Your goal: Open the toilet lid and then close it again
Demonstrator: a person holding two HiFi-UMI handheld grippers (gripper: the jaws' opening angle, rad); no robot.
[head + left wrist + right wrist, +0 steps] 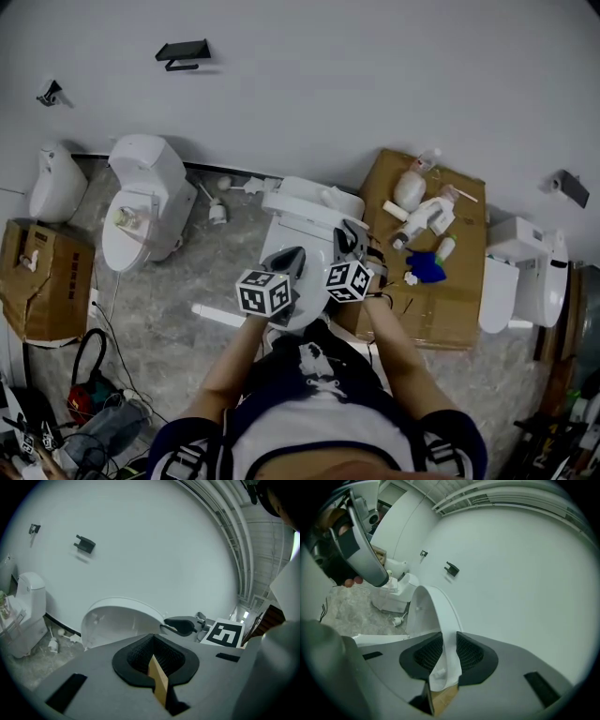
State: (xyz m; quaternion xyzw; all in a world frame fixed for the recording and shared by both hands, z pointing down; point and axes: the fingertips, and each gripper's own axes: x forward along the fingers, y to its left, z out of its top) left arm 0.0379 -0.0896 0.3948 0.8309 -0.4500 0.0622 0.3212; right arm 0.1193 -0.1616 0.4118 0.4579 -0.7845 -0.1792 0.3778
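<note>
Gently: your right gripper (443, 654) clamps the upright toilet lid (433, 611) mid-frame; follow its hinge arc, with the shut, empty left gripper (155, 662) held clear.

In the head view the left gripper (284, 261) and the right gripper (349, 236), with their marker cubes, cover most of the toilet (300, 206), so its bowl and seat cannot be seen. The person (319, 422) is cut off by the lower edge. The things on the cardboard (450, 309) are too small to name. In the right gripper view the toilet lid (436, 616) runs down between the jaws, which hide its rim end.
</note>
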